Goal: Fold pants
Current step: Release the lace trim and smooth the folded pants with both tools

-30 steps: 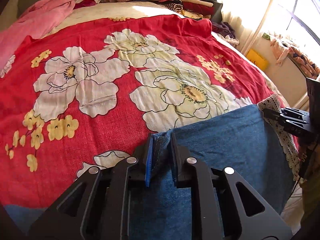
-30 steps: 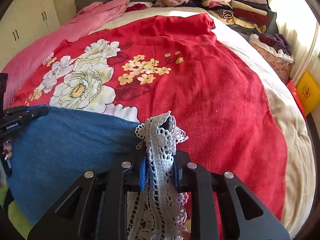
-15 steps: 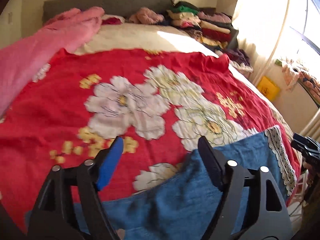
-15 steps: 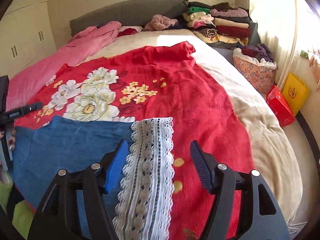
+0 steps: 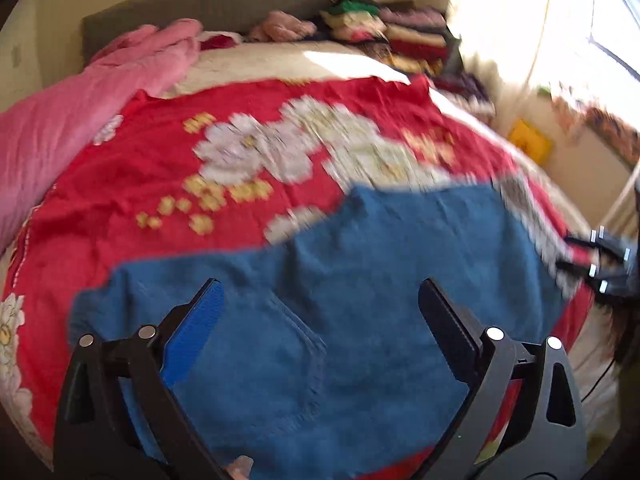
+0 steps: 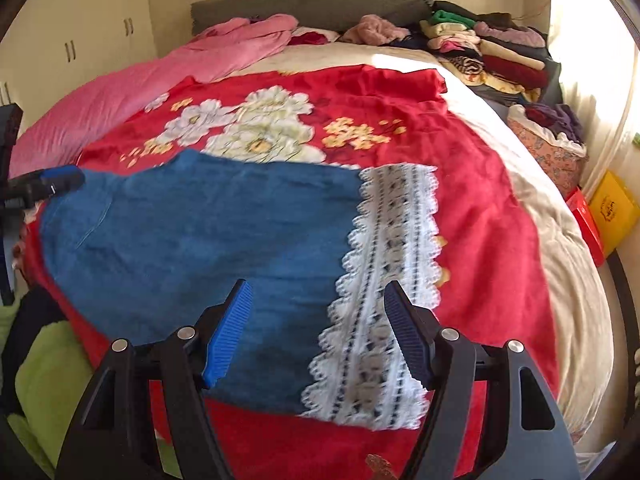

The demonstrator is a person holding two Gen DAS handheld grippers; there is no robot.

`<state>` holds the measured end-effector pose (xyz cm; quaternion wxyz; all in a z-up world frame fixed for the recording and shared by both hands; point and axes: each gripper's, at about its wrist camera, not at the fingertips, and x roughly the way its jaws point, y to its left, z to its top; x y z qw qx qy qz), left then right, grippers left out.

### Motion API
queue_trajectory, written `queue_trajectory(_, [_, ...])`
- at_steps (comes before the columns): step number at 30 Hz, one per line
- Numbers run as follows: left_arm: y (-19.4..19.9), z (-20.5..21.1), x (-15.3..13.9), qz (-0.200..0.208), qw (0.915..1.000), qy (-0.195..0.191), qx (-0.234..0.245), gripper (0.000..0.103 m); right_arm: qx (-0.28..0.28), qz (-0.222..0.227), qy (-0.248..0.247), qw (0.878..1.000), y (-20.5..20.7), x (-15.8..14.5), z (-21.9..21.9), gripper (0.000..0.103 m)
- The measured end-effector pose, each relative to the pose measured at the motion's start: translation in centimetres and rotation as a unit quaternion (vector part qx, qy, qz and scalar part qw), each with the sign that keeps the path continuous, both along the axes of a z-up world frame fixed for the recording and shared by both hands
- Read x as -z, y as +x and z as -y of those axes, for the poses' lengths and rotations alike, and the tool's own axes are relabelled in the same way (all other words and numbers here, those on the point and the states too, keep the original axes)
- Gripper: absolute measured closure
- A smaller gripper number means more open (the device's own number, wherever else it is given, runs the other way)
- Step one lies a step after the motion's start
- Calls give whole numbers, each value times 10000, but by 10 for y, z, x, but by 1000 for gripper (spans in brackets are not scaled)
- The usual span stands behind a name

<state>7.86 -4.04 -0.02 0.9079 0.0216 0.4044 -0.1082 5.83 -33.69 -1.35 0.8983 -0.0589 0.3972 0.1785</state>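
Blue denim pants (image 6: pixel 208 232) with a white lace hem (image 6: pixel 388 288) lie flat on the red floral bedspread (image 6: pixel 472 168), near the bed's front edge. In the left wrist view the pants (image 5: pixel 360 280) show a back pocket and the lace at the right. My left gripper (image 5: pixel 320 304) is open and empty above the waist end. My right gripper (image 6: pixel 318 304) is open and empty above the lace end. Each gripper shows at the edge of the other's view.
A pink blanket (image 6: pixel 160 76) lies along the bed's left side. Stacks of folded clothes (image 6: pixel 488 52) sit at the headboard's right. A basket of laundry (image 6: pixel 548 140) and red and yellow boxes (image 6: pixel 600 216) stand on the floor by the window.
Both grippers were shut on the pants' ends a second ago. They opened, let the pants drop flat on the bed, and have pulled back and up.
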Motion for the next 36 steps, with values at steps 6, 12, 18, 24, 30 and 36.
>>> queue_trajectory(6, [5,15,55,-975,9947,337,23,10,-45,-407,-251,9988,2,17,-9,36])
queue_trajectory(12, [9,-6,53,-1012,9946,-134,-163,10,300,-624,-473,9965,-5,34,21,39])
queue_trajectory(18, [13,-1,51,-1005,9948,34,-152,10,315,-571,-561,9963,-8,41,17,37])
queue_trajectory(24, [11,0,49,-952,9953,22,-149,10,380,-530,-366,9972,-12,30,21,37])
queue_trajectory(30, [3,6,38,-752,9971,44,-77,10,322,-259,-71,9991,-24,2,19,30])
queue_trajectory(36, [-12,13,19,-516,9985,-147,-117,10,408,23,131,9991,-31,-20,21,13])
